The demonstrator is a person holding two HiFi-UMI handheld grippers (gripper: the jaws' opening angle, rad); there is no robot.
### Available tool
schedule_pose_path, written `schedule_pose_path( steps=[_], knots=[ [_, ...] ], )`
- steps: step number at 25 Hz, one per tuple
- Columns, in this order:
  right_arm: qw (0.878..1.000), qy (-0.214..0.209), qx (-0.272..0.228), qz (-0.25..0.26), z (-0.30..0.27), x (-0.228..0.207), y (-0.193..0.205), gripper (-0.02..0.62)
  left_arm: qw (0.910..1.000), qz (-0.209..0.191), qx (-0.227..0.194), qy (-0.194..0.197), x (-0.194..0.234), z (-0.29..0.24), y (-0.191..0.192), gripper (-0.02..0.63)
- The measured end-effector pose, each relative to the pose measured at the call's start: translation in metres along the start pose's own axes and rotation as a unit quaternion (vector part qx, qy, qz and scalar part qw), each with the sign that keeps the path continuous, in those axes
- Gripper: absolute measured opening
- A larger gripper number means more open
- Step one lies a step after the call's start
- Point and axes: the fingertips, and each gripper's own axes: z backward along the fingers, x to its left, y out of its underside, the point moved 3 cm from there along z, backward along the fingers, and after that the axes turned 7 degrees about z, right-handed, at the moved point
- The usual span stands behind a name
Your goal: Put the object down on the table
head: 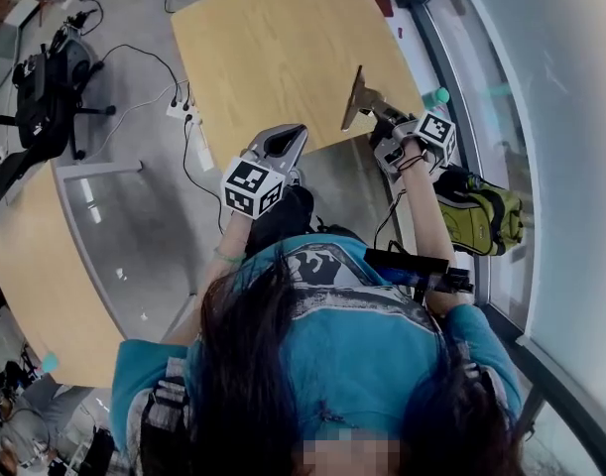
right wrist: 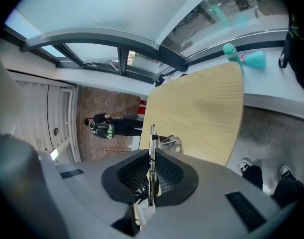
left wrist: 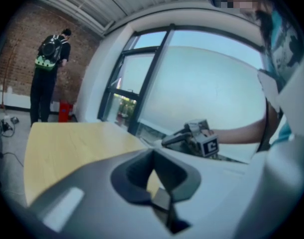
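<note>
At mid-frame in the head view, the left tongs seem pressed together and empty, near the edge of the counter. To their right, the right tongs pinch a thin flat object, held edge-up over the counter. It is probably in the carrying step; next it must be lowered flat and released.

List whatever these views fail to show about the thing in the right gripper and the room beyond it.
- The flat object: the right gripper view shows only its thin edge, the head view shows it small; what it is stays unclear.
- Its gripped end: hidden inside the right gripper, both views.
- Distant person: back turned, too small for detail in either gripper view.
</note>
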Motion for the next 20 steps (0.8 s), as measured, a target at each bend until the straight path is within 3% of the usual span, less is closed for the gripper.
schedule_pose_path(
  steps=[8,16,20],
  knots=[
    [1.0,0.015,0.004,0.017,-0.101,0.012,-0.037,0.043,0.9995,0.029,-0.006,-0.011,0.05,-0.006,-0.015,0.003],
    [0.999,0.008,-0.038,0.035,-0.175,0.01,-0.068,0.044,0.9978,0.052,-0.004,-0.04,0.095,0.006,-0.013,0.003],
    [0.998,0.025,-0.058,0.023,-0.196,-0.001,-0.077,0.044,0.9965,0.063,-0.002,-0.056,0.112,0.016,-0.01,0.003]
  ],
)
